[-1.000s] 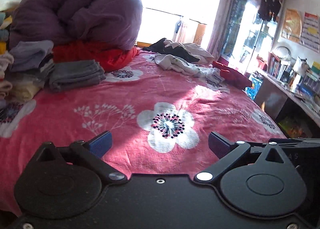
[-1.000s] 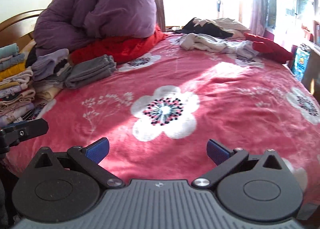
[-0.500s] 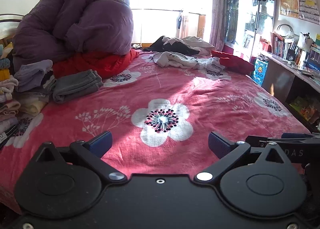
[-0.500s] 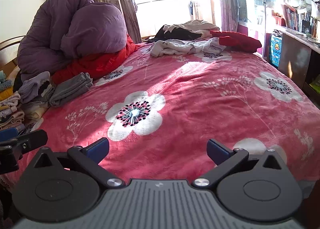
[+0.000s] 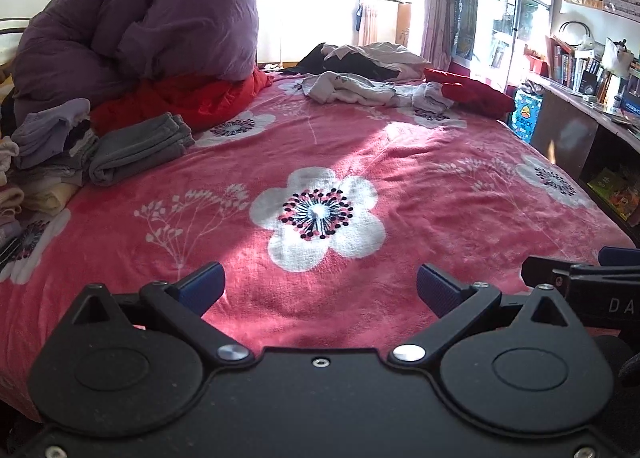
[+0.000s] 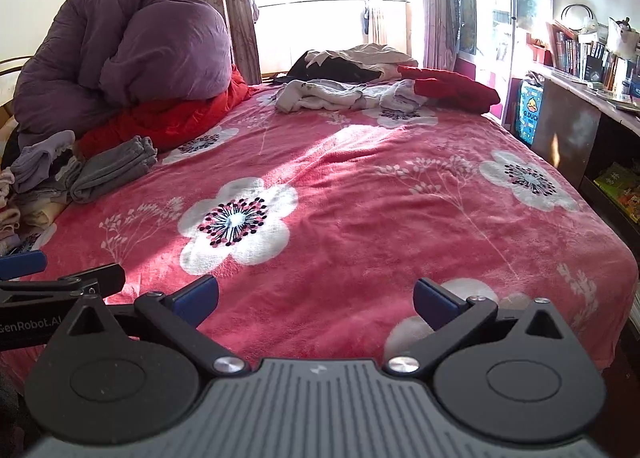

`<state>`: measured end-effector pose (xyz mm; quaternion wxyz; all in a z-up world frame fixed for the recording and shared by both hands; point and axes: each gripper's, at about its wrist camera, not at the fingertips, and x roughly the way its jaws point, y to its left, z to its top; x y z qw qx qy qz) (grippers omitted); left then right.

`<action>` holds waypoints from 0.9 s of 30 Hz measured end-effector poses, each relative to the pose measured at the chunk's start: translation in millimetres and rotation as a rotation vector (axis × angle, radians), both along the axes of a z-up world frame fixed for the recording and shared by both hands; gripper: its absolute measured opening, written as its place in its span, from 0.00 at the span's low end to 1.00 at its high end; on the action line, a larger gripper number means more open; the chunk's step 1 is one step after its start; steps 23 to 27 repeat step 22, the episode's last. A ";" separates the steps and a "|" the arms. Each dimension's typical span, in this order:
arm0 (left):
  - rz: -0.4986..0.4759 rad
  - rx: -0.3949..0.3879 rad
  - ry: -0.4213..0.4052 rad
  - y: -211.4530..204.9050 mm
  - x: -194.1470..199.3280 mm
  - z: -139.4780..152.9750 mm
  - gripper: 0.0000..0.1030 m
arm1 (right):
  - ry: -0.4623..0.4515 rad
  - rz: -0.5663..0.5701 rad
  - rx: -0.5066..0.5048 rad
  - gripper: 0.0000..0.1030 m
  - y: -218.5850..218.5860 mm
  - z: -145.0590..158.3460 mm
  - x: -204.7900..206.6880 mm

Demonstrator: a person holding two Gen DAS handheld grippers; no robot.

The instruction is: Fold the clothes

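We hold the left gripper (image 5: pixel 318 288) low over the near edge of the bed (image 5: pixel 460 194), its blue fingers (image 5: pixel 202 287) spread wide apart with nothing between them. Our right gripper (image 6: pixel 316 298) sits the same way just beside it, fingers (image 6: pixel 434 303) wide apart and empty.

The unfolded clothes (image 5: pixel 360 88) lie in a loose heap at the far end of the bed, below the window, well apart from both grippers. The heap's long axis runs across the bed, from the dark garment (image 6: pixel 336 68) toward the red garment (image 6: pixel 452 88) at the right edge, with pale crumpled pieces (image 6: pixel 332 94) in front.

At the left side we see folded gray trousers (image 5: pixel 140 146), their long axis slanting from near left to far right, next to a stack of folded clothes (image 5: pixel 44 150). Behind them a purple quilt (image 5: pixel 132 22) rests on a red blanket (image 5: pixel 180 96).
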<state>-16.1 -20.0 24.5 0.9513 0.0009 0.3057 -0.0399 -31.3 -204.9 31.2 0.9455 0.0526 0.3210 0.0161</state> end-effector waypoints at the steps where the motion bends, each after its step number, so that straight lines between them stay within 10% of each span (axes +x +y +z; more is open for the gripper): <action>1: 0.001 -0.001 0.001 0.8 0.3 -0.7 1.00 | 0.004 0.000 0.000 1.00 -0.2 -2.1 1.9; 27: -0.017 -0.045 0.027 7.6 -2.1 -10.1 1.00 | 0.052 0.025 0.040 1.00 5.2 -25.4 14.9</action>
